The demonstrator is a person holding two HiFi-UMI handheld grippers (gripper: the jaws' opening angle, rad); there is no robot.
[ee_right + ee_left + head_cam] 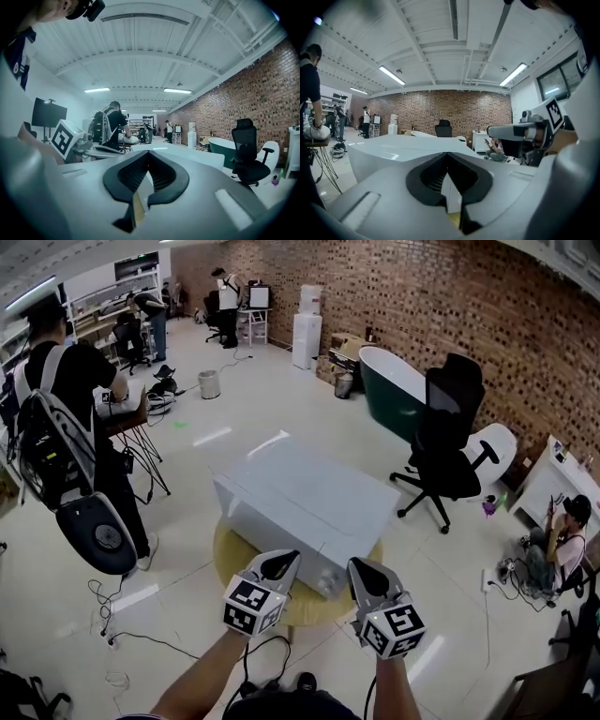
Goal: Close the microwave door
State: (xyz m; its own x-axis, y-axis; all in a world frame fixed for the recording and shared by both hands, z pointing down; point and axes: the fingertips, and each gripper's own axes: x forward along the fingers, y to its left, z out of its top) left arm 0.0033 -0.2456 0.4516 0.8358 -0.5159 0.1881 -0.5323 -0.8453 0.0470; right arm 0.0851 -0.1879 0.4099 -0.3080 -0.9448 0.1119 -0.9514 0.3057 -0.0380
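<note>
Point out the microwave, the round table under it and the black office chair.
microwave (309, 488), head view, its grey top panel.
round table (317, 611), head view, bare wooden rim nearest the camera.
black office chair (448, 442), head view, its backrest.

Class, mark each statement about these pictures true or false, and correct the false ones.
1. The microwave sits on a round table. True.
2. The left hand-held gripper is clamped on the microwave. False: its jaws are together with nothing between them.
3. A black office chair stands near the brick wall. True.
4. The right hand-held gripper has its jaws wide apart. False: they are together.
</note>
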